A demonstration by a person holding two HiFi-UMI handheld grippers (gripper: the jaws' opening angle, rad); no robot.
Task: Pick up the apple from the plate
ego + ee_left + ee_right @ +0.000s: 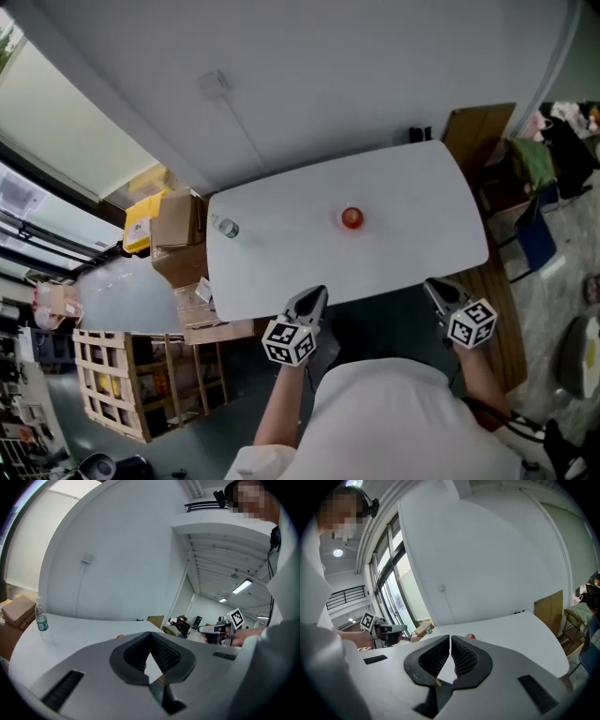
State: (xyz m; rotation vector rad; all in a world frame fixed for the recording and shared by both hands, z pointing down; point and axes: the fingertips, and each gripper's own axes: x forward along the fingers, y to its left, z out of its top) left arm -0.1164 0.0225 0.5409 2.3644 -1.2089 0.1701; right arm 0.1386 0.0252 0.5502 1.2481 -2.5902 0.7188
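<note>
- Apple (352, 217): red, about mid-table on the white table (281, 267), clear of both grippers. Plate beneath too pale against the tabletop to make out.
- Left gripper (317, 294): at the near table edge, clenched, jaws tip to tip with nothing between. Well short of the apple.
- Right gripper (433, 285): at the same edge, further right, likewise closed and empty, ribbed pads all but touching.
- Both pointed across the table and slightly down, with the apple ahead and roughly between the two.
- Plastic water bottle (225, 227): upright near the table's left edge, well apart from the apple.
- Cardboard boxes (176, 225): stacked just beside that left edge.
- Wooden crate (112, 384): on the floor, nearer the person.
- Wooden board (480, 131): standing past the table's far right corner.
</note>
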